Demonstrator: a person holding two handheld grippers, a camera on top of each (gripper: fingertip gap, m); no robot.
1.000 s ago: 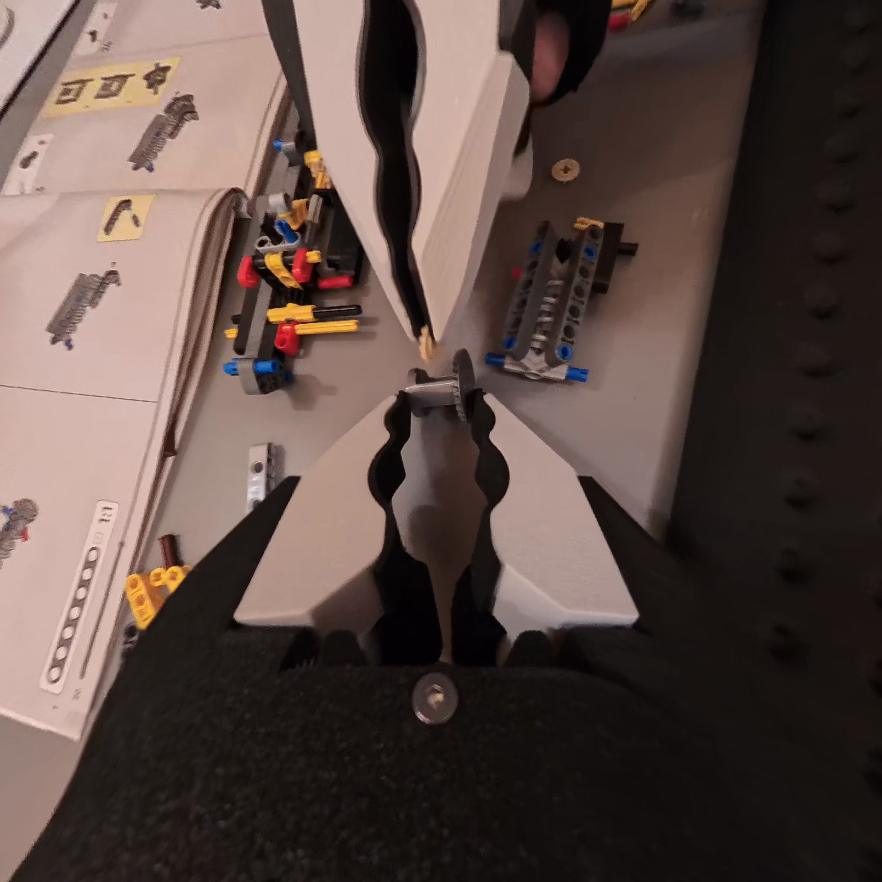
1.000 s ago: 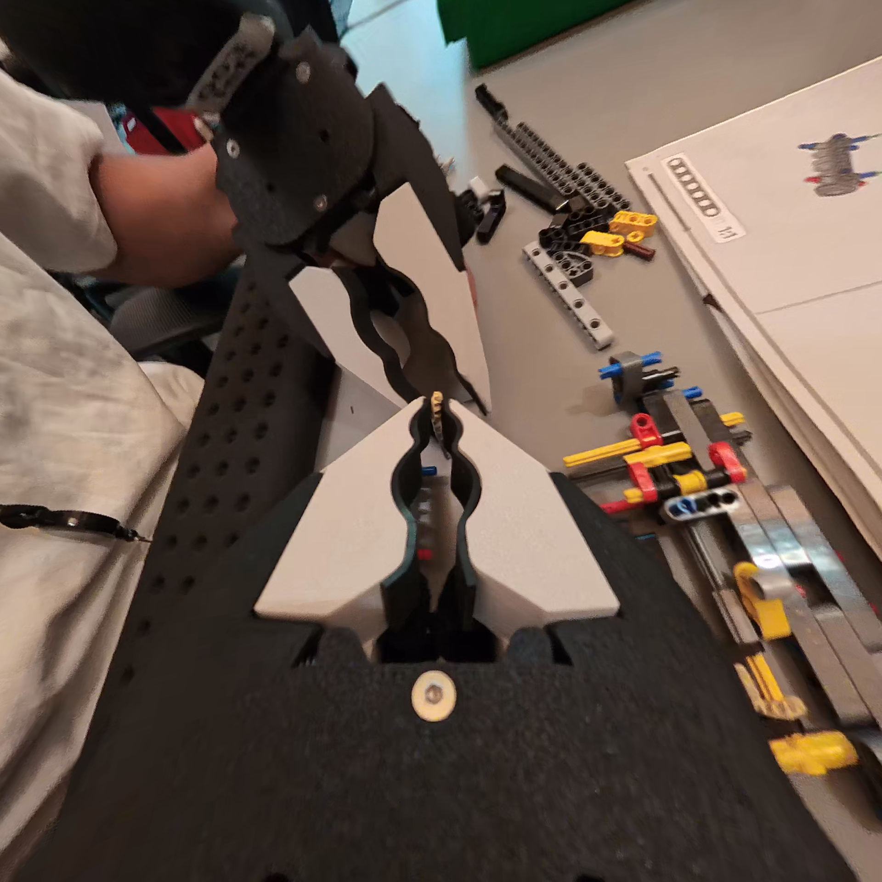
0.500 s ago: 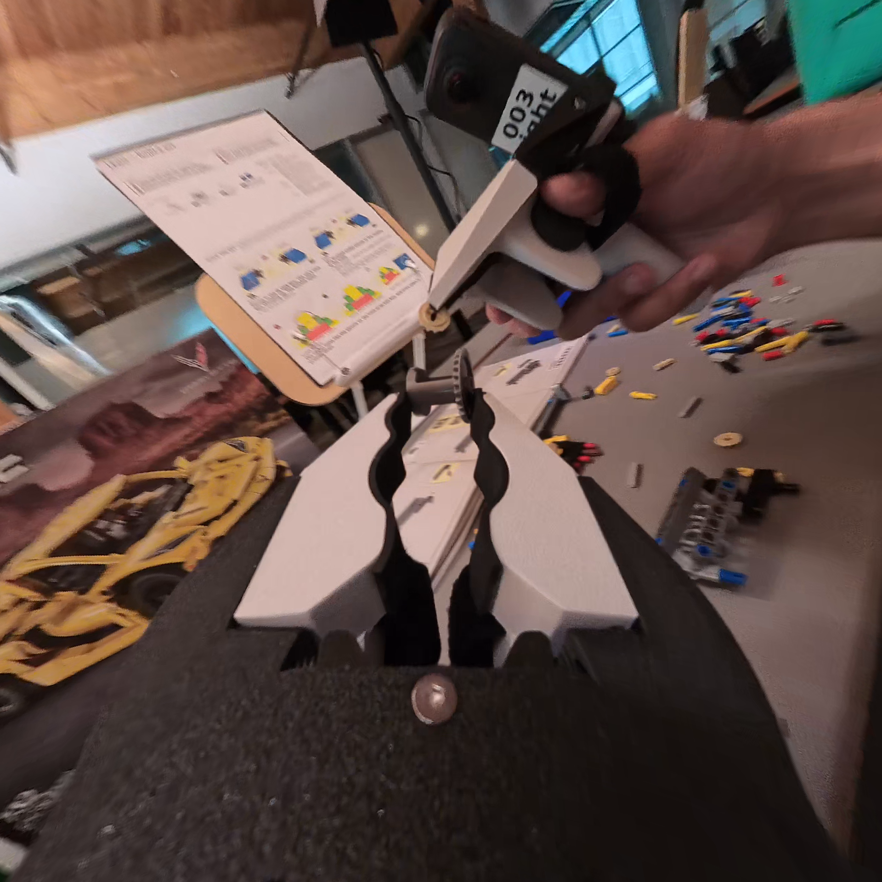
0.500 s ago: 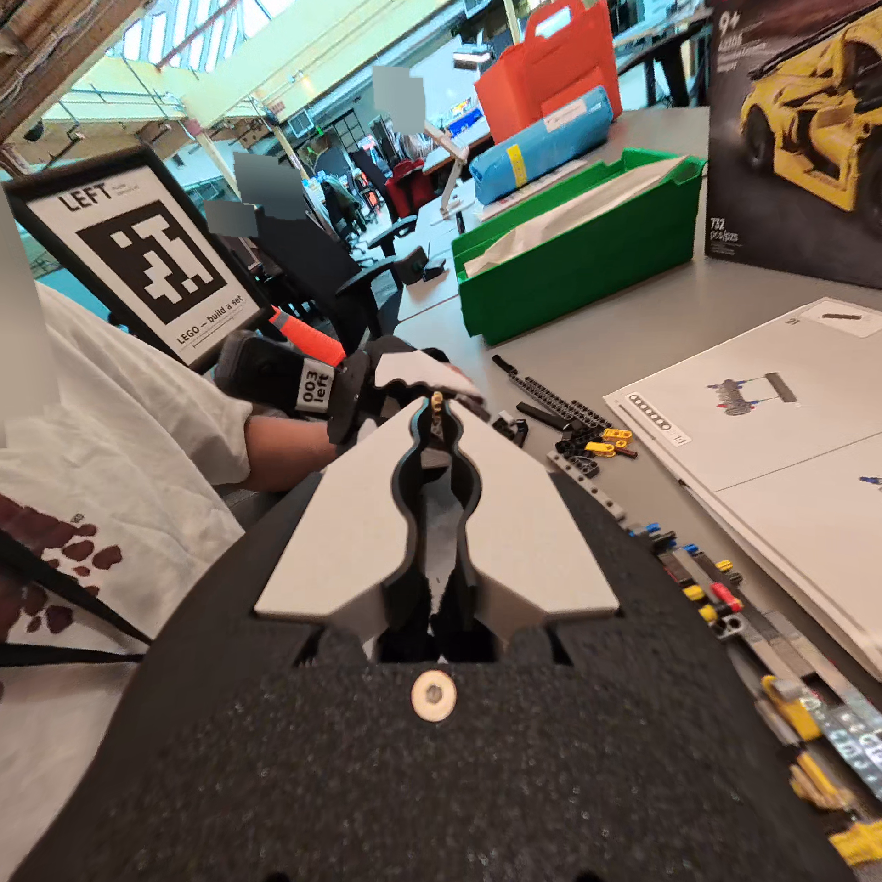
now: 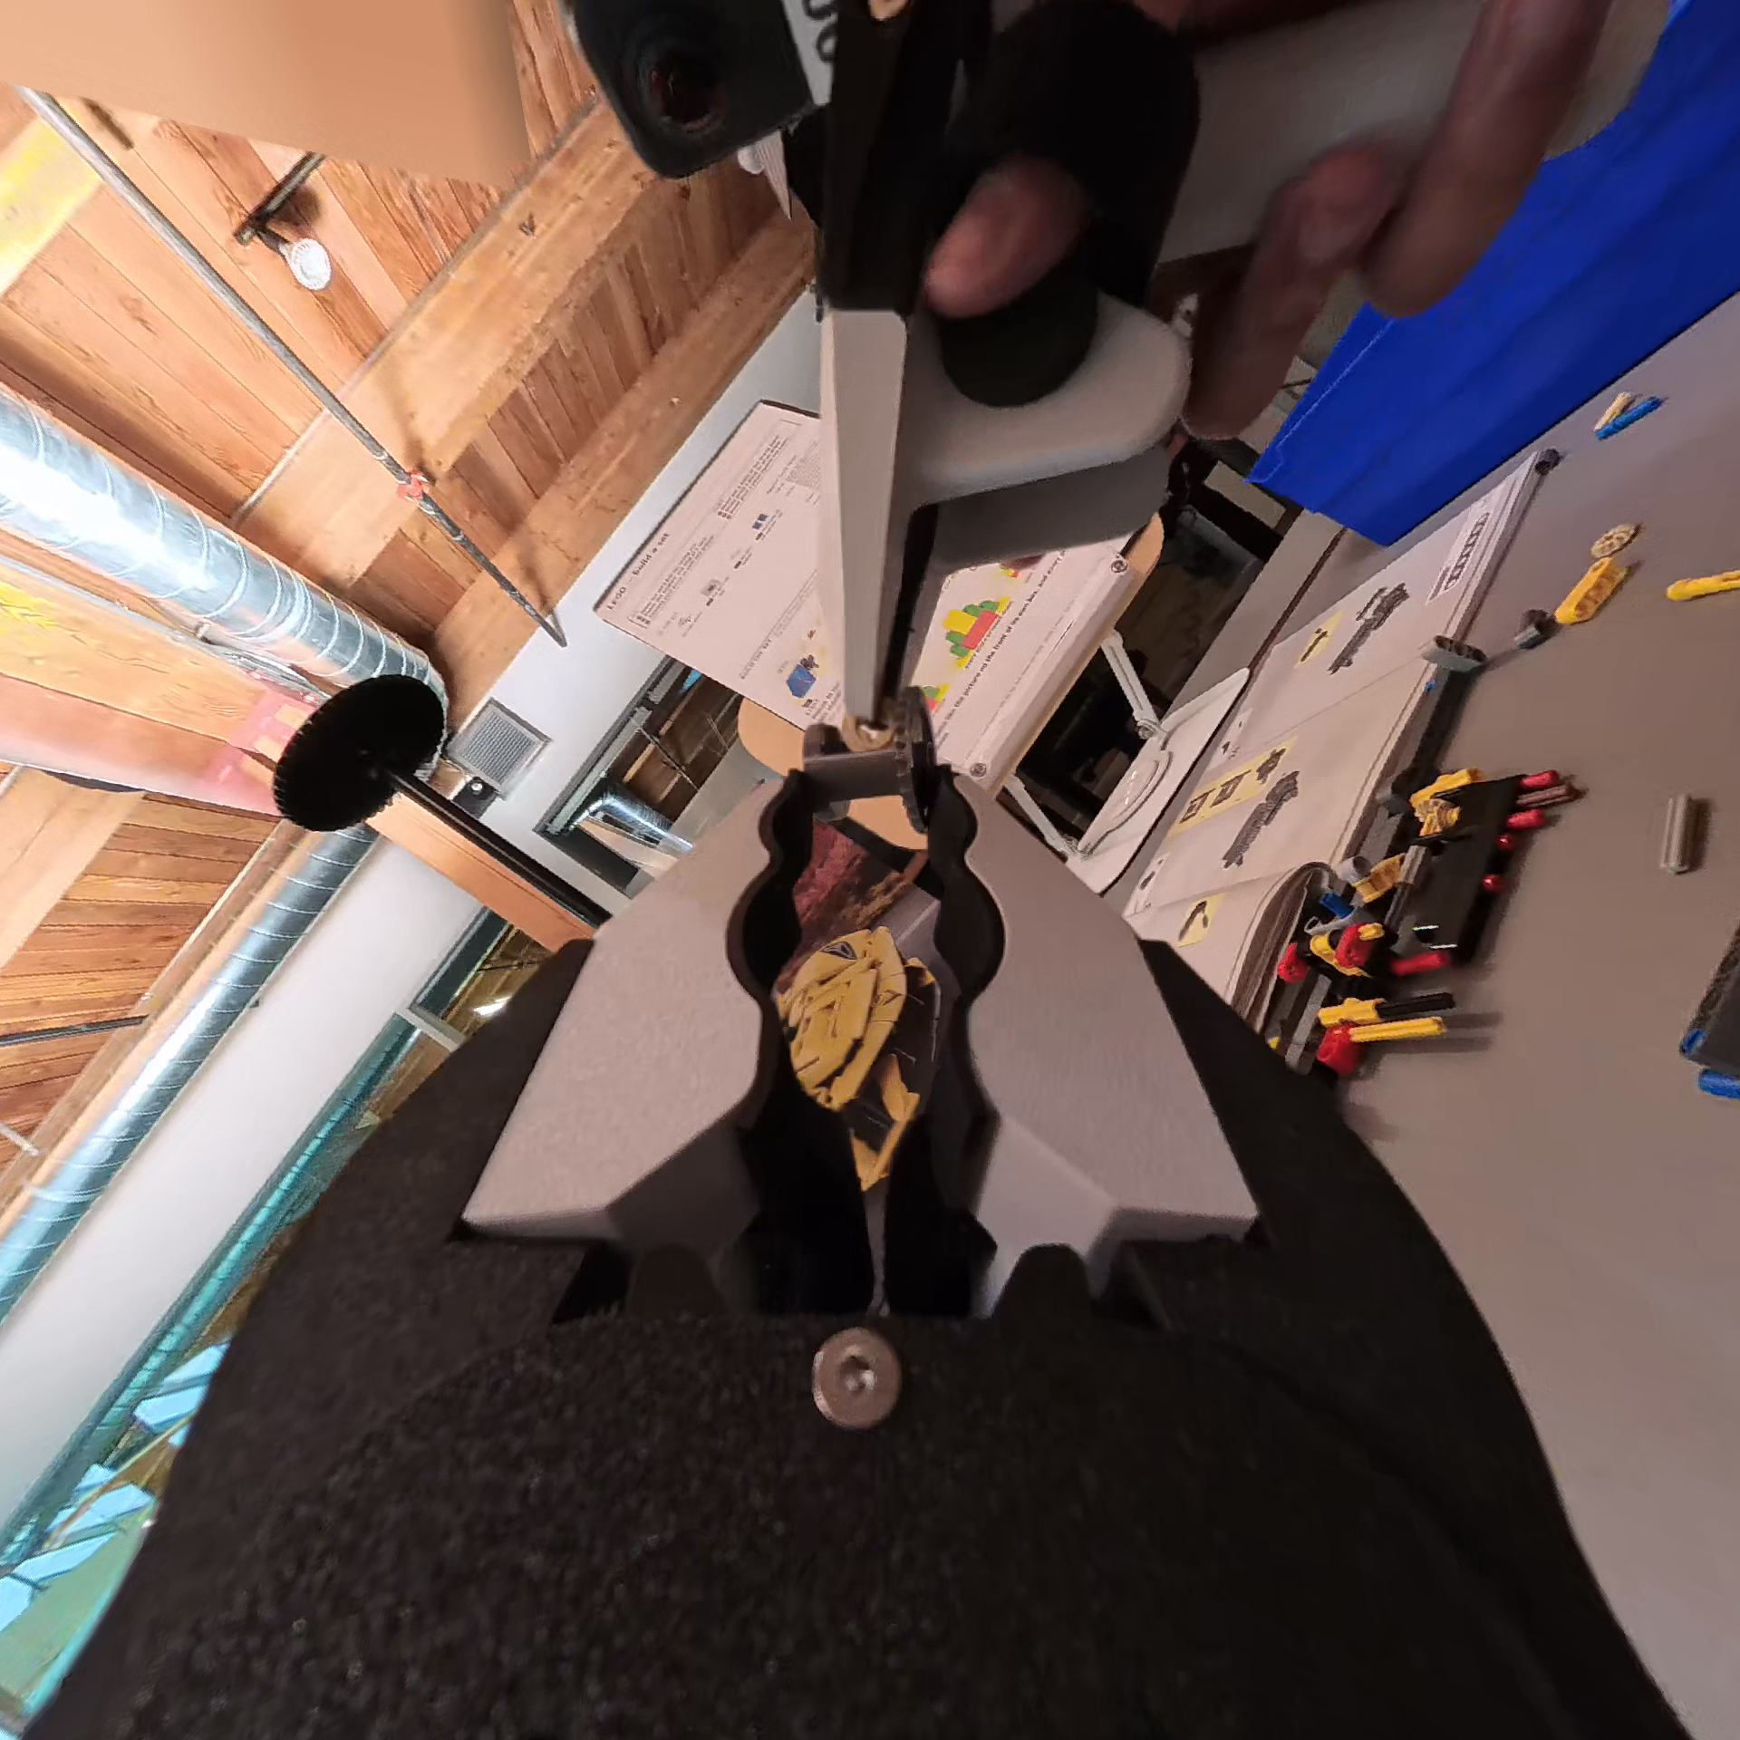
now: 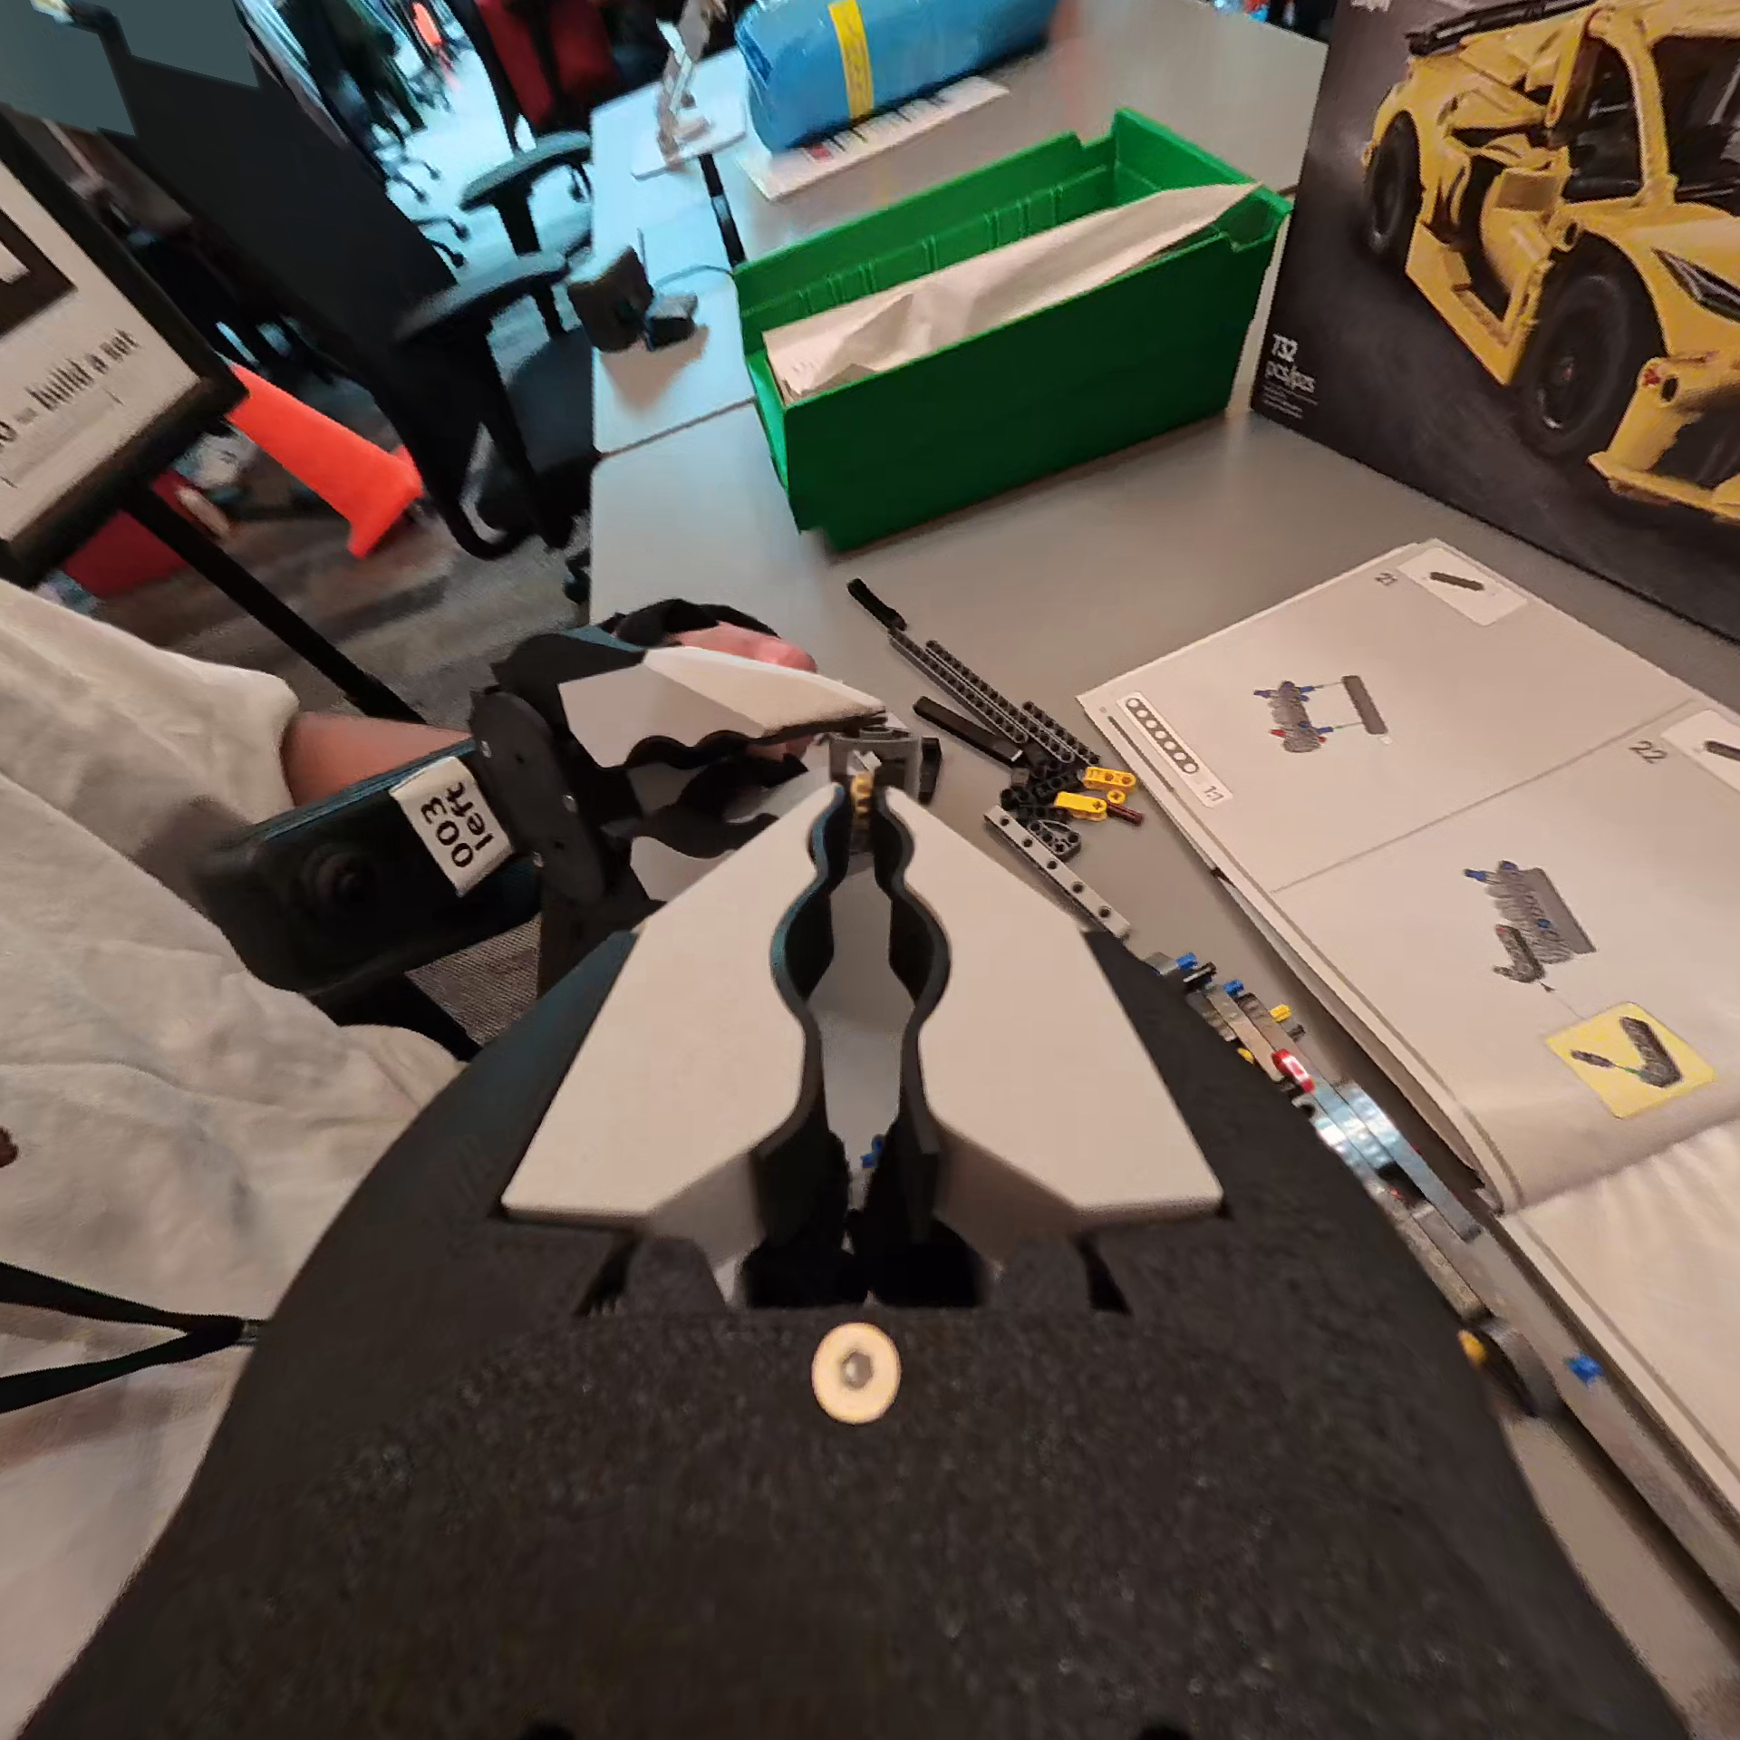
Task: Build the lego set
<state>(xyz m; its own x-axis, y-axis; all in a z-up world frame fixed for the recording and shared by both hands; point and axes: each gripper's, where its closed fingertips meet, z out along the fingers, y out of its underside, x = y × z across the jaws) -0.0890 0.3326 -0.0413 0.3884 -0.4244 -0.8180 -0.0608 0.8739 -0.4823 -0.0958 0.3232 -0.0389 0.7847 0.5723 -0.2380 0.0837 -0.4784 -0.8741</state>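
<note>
Both tongs clamped, left (image 5: 868,774) meeting right (image 6: 861,796) tip-to-tip.

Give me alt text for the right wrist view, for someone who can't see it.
The right hand-held gripper pinches a small tan piece, bringing it up to a grey gear part held by the left hand-held gripper above a grey table. Beyond lie loose black beams, an open instruction booklet, a green bin and the set's box.
</note>
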